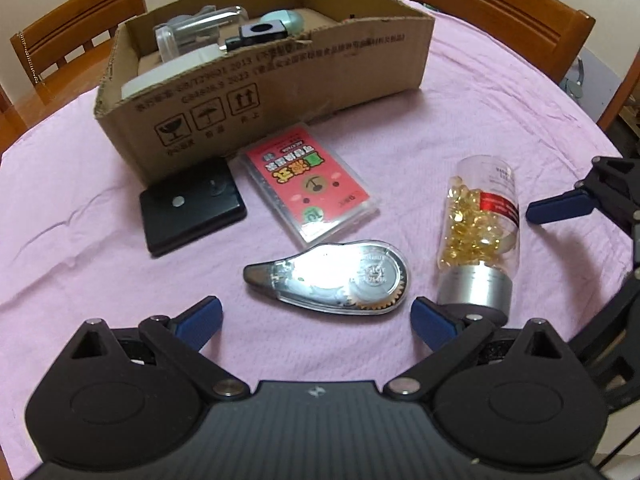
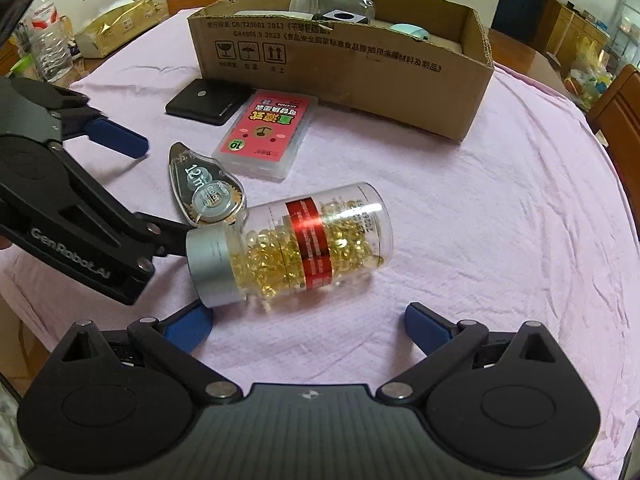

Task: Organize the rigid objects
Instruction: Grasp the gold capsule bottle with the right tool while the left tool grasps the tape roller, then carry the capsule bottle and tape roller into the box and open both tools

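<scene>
**Both grippers spread wide over the pink cloth**

Cardboard box [image 1: 304,76] at the back, already holding items. In front lie a black case [image 1: 192,208], red card pack [image 1: 312,188] and tape dispenser [image 1: 332,276]. The capsule bottle [image 2: 296,244] lies on its side, silver cap toward the left gripper [image 1: 316,318]. Right gripper [image 2: 306,326] gapes empty just behind it. Wooden chairs [image 1: 80,28] ring the pink tablecloth [image 2: 500,220].

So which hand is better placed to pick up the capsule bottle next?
Right. The right gripper is open, with the lying bottle straight ahead between its fingers. The left gripper faces the correction tape.
</scene>
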The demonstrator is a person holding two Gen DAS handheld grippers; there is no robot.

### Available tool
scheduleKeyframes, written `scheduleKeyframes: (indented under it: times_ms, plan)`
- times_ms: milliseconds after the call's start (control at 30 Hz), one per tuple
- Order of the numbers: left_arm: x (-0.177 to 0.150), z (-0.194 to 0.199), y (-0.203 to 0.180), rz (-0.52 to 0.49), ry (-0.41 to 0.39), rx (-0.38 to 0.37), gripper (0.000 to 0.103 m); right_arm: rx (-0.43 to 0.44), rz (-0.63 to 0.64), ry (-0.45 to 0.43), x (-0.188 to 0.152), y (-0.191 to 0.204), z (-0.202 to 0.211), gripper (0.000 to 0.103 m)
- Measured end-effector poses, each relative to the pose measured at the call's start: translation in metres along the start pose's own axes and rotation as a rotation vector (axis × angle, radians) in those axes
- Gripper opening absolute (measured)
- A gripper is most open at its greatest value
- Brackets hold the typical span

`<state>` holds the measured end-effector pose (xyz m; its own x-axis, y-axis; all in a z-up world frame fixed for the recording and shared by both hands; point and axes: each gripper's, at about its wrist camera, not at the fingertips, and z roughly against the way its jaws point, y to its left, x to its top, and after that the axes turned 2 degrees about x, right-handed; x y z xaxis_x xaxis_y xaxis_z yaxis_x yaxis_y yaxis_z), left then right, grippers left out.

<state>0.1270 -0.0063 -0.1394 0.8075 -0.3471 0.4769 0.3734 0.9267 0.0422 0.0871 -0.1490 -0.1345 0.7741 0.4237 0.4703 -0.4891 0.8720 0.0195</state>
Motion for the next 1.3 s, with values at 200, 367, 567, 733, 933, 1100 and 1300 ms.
scheduleKeyframes:
  times_ms: [200,367,567,733,933,1100,1300]
  plan:
    - [0.004,-0.004,-0.003,0.024,-0.031,0.015,0.101,0.008,0.017,-0.015,-0.003,-0.002,0.001,0.103]
    - [0.004,-0.003,-0.006,0.018,-0.062,0.004,0.091,0.019,0.039,-0.032,-0.005,-0.004,0.001,0.103]
    - [0.003,-0.001,0.006,0.060,-0.048,0.031,0.089,0.038,0.068,-0.065,-0.008,-0.007,0.003,0.103]
    - [-0.007,0.005,0.029,0.127,-0.026,0.067,0.089,0.037,0.065,-0.045,-0.003,-0.009,0.002,0.103]
    - [-0.010,0.007,0.032,0.148,-0.022,0.077,0.090,0.039,0.066,-0.032,0.007,-0.012,-0.003,0.103]
    - [-0.009,0.005,0.030,0.151,-0.023,0.081,0.092,0.045,0.059,-0.025,0.015,-0.010,-0.005,0.103]
    - [-0.008,0.003,0.028,0.144,-0.026,0.081,0.094,0.016,0.067,-0.023,0.026,-0.005,-0.007,0.103]
